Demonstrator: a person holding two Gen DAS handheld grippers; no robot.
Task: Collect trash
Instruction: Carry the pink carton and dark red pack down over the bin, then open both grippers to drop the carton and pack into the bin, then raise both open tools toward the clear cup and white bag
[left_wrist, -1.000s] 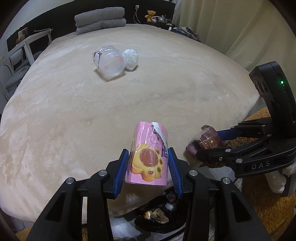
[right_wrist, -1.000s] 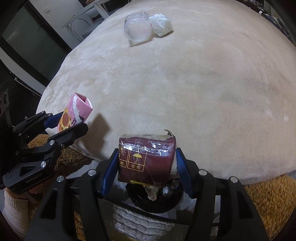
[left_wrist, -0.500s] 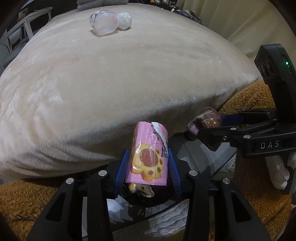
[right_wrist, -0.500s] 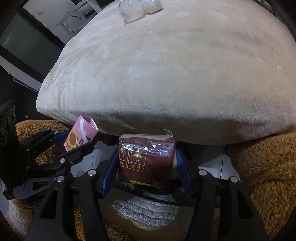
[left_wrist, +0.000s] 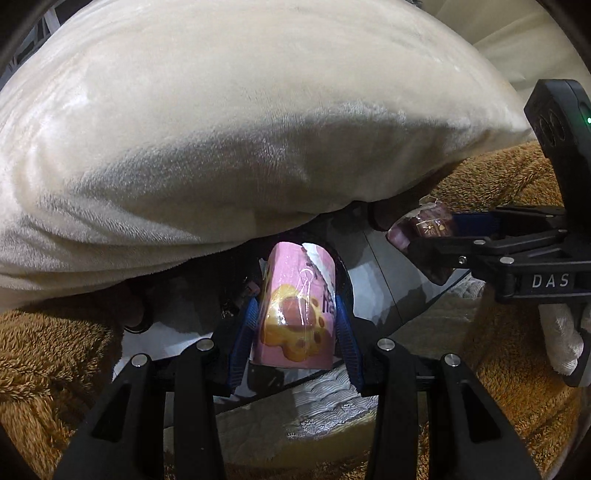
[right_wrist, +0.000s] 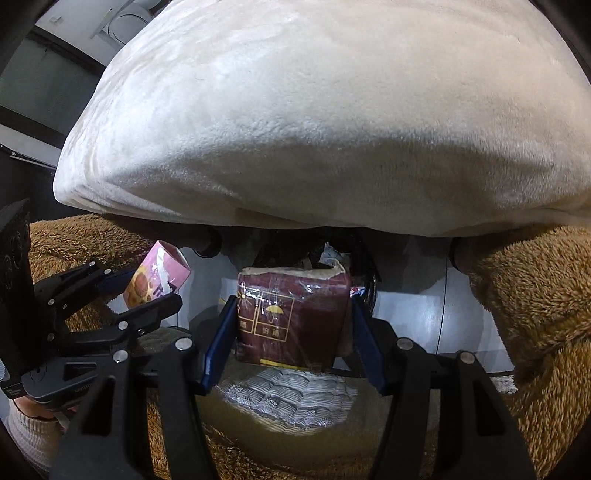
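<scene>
My left gripper (left_wrist: 296, 308) is shut on a pink snack packet (left_wrist: 295, 317) with a yellow paw print, its blue pads pressing both sides. My right gripper (right_wrist: 293, 308) is shut on a maroon plastic-wrapped packet (right_wrist: 291, 314). Both point steeply down over a black trash bin (left_wrist: 345, 266) that stands on the floor below the bed's edge, its rim (right_wrist: 369, 284) showing behind the maroon packet. In the left wrist view the right gripper (left_wrist: 424, 234) sits to the right with the maroon packet (left_wrist: 428, 225). In the right wrist view the left gripper (right_wrist: 155, 288) holds the pink packet (right_wrist: 155, 275) at the left.
A cream plush blanket (left_wrist: 221, 129) on the bed overhangs the bin. Brown fuzzy fabric (right_wrist: 535, 295) lies on both sides of a glossy grey floor (right_wrist: 436, 317). A quilted white cloth (right_wrist: 288, 387) lies below the grippers. A hand in a white sleeve (right_wrist: 26, 424) holds the left gripper.
Both grippers have sunk and tipped downward with their packets. The bed top with the clear jar has left the view, and the bin now sits right behind the packets.
</scene>
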